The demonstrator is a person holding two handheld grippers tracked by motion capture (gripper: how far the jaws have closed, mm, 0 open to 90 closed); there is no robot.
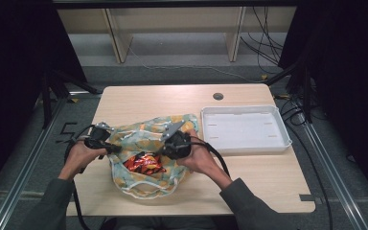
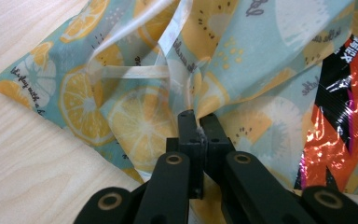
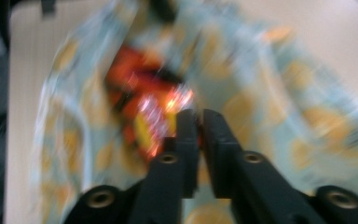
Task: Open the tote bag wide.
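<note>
Fruit-print bag (image 1: 148,143) lies on the bench (image 1: 249,177), mouth toward me. My left gripper (image 1: 116,149) is clamped on a fold of the bag's fabric, presumably to hold the mouth apart. Right gripper (image 1: 165,151) is closed at the opposite rim; its view is too blurred to say what it pinches. Inside: a red-orange snack packet (image 1: 143,164). The white tray (image 1: 244,129) beside it holds nothing.
</note>
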